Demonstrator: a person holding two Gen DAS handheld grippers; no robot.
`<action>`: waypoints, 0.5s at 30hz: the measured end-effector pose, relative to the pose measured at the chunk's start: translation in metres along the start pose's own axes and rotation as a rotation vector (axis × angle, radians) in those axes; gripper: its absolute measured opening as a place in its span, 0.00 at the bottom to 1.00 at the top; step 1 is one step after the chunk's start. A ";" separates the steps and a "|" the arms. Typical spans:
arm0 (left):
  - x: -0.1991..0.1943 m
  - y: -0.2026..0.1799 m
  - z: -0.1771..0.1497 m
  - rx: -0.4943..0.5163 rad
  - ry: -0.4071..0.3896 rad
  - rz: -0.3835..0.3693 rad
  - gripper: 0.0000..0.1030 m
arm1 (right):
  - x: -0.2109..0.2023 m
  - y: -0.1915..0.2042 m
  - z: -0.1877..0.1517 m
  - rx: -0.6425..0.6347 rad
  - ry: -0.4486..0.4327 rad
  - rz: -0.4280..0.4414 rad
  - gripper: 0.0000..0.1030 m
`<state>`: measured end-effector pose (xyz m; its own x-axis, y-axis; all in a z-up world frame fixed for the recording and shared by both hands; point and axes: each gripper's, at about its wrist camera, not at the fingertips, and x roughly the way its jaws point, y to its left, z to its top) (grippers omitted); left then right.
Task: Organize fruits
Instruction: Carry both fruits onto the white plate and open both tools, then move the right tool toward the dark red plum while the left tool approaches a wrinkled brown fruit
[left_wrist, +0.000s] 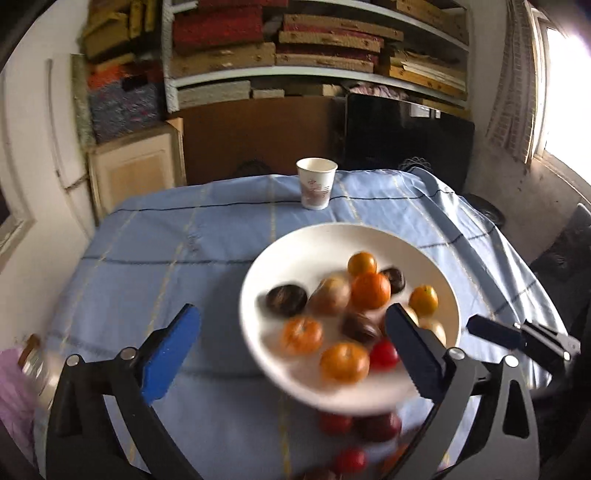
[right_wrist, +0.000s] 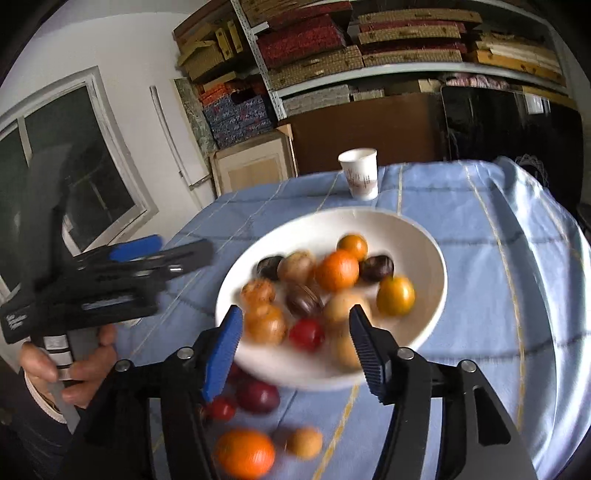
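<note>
A white plate (left_wrist: 295, 243) (right_wrist: 417, 236) sits on the blue checked tablecloth and holds several fruits: orange, tan, dark brown and one red. Loose fruits lie on the cloth in front of it: a big orange (right_wrist: 245, 452), a tan one (right_wrist: 304, 442), a dark red plum (right_wrist: 258, 397) and small red ones (left_wrist: 334, 424). My left gripper (left_wrist: 291, 317) hovers over the plate's near left part, open wide and empty. My right gripper (right_wrist: 295, 314) stands open above the plate's near rim, and its pads touch nothing. A hand (right_wrist: 81, 365) holds the left gripper's handle.
A paper cup (left_wrist: 317, 182) (right_wrist: 360, 177) stands at the table's far side. A glass jar (left_wrist: 35, 369) and pink cloth sit at the near left edge. Shelves of stacked boxes, a cardboard sheet and a dark panel rise behind the table.
</note>
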<state>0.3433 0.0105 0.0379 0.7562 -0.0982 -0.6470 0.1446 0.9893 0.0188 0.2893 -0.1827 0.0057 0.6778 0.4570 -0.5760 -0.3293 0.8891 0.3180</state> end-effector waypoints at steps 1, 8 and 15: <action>-0.011 0.001 -0.012 -0.003 -0.002 0.012 0.95 | -0.006 -0.001 -0.010 0.006 0.020 0.010 0.60; -0.035 0.026 -0.090 -0.104 0.028 0.043 0.95 | -0.022 0.003 -0.073 0.067 0.145 0.082 0.61; -0.043 0.051 -0.114 -0.212 0.045 0.060 0.95 | -0.027 0.021 -0.096 0.027 0.176 0.092 0.58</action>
<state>0.2454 0.0779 -0.0198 0.7295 -0.0380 -0.6829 -0.0413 0.9942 -0.0994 0.2011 -0.1737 -0.0441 0.5191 0.5362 -0.6656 -0.3651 0.8432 0.3946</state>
